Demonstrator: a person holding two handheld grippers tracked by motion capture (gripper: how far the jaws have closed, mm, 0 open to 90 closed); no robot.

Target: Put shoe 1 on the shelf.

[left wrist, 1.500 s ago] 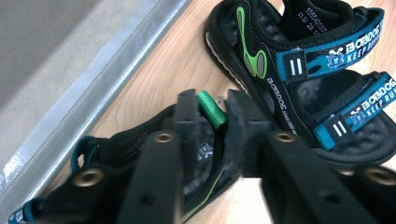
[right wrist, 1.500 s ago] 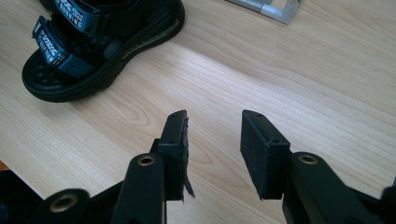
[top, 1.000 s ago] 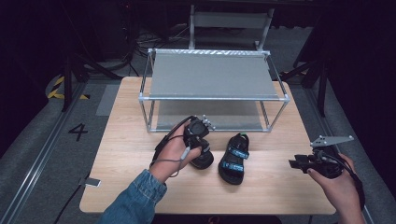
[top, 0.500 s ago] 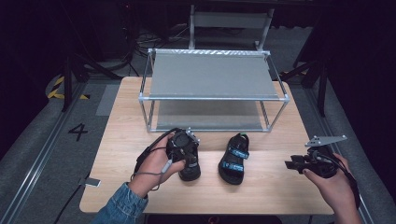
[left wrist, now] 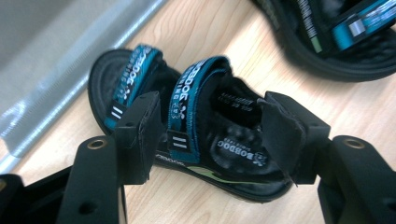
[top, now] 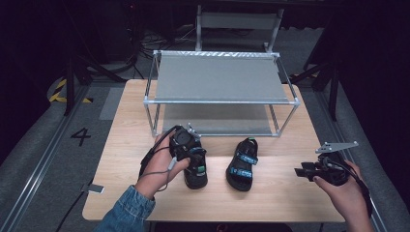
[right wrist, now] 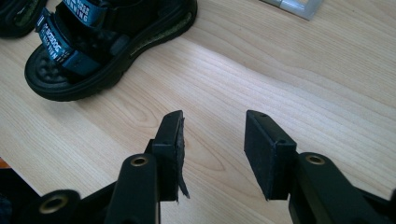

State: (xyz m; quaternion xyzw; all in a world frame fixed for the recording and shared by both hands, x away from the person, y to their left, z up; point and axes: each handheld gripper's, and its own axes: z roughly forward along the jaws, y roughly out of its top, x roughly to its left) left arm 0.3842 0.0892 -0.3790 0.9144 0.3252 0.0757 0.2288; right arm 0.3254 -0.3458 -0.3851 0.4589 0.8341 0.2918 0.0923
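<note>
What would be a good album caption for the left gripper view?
Open black tool straddling a black sandal with teal straps on a wooden table.

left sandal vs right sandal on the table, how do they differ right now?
The left sandal sits between the open jaws of the left hand-held gripper; the right sandal lies free, with the right hand-held gripper open over bare table beside it. The left sandal lies roughly straight toward the rack; the right sandal angles slightly rightward. Shared: both black with teal straps, flat on their soles.
</note>
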